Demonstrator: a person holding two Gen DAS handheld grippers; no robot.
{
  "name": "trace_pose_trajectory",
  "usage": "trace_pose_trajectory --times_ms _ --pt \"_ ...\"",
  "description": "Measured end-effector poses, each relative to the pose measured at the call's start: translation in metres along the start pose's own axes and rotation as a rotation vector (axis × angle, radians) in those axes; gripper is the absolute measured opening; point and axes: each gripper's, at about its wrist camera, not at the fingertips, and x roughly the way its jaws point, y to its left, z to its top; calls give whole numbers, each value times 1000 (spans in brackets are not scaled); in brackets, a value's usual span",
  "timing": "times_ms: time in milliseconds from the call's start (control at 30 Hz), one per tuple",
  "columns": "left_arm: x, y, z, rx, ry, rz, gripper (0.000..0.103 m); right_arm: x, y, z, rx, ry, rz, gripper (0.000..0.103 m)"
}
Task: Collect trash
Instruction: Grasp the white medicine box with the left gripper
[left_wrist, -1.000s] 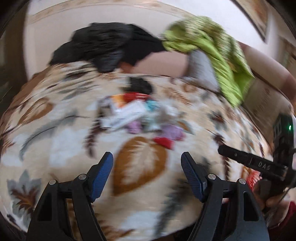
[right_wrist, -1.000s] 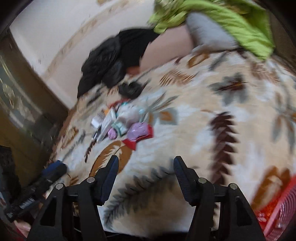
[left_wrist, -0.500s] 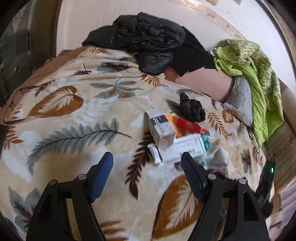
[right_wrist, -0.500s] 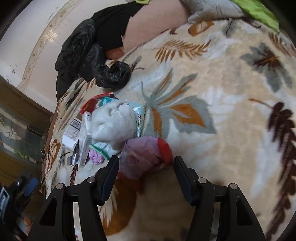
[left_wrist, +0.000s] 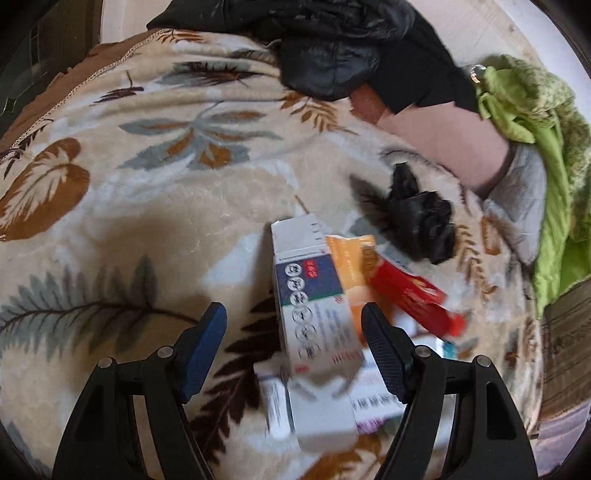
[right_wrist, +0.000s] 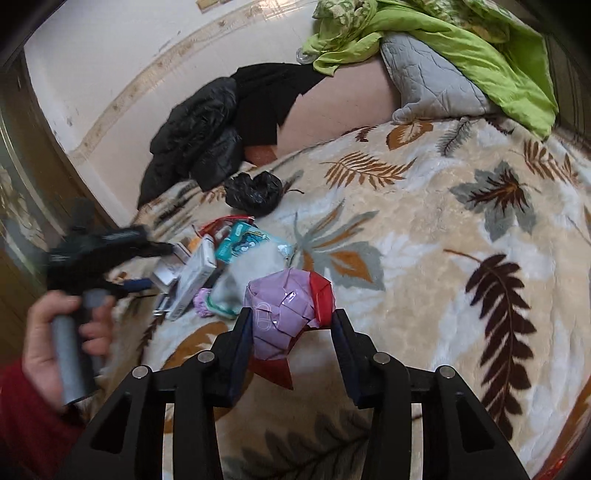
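Note:
A pile of trash lies on a leaf-patterned blanket (left_wrist: 129, 206). In the left wrist view my left gripper (left_wrist: 293, 326) is open around a white and blue carton (left_wrist: 314, 299); an orange packet (left_wrist: 351, 266), a red box (left_wrist: 410, 295) and a crumpled black bag (left_wrist: 421, 218) lie beyond. In the right wrist view my right gripper (right_wrist: 293, 328) has closed in on a crumpled purple and red wrapper (right_wrist: 288, 310), its fingers touching both sides. The left gripper (right_wrist: 107, 251), held in a hand, hovers over the pile (right_wrist: 207, 273).
A black jacket (right_wrist: 199, 136) lies at the blanket's far edge by the wall. A green cloth (right_wrist: 461, 40) and grey quilted pillow (right_wrist: 428, 77) lie at the back right. The black bag also shows in the right wrist view (right_wrist: 255, 192).
Both grippers moved in on the pile. The left now straddles the white and blue carton. The right narrowed its fingers onto the purple and red wrapper.

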Motion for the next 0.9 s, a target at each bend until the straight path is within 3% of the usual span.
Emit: trace_pose_trajectory --times_ms 67,200,333,467,633,800,900 --pt "7 2 -2 2 13 0 33 0 0 0 2 2 12 46" --pt "-5 9 -14 9 -19 -21 33 -4 2 -1 -4 -8 21 46" --pt "-42 9 -36 73 -110 -29 33 -18 6 -6 -28 -33 27 46" --pt "-83 -3 -77 168 -185 -64 33 -41 12 -16 -71 -57 22 46" --pt "-126 -26 -151 309 -267 -77 33 -69 23 -31 -155 -83 12 46" --pt "-139 -42 -208 407 -331 -39 33 -83 22 -44 -175 -91 -11 46" --pt "-135 -45 -223 441 -343 -15 33 -82 18 -44 -159 -78 -23 46"
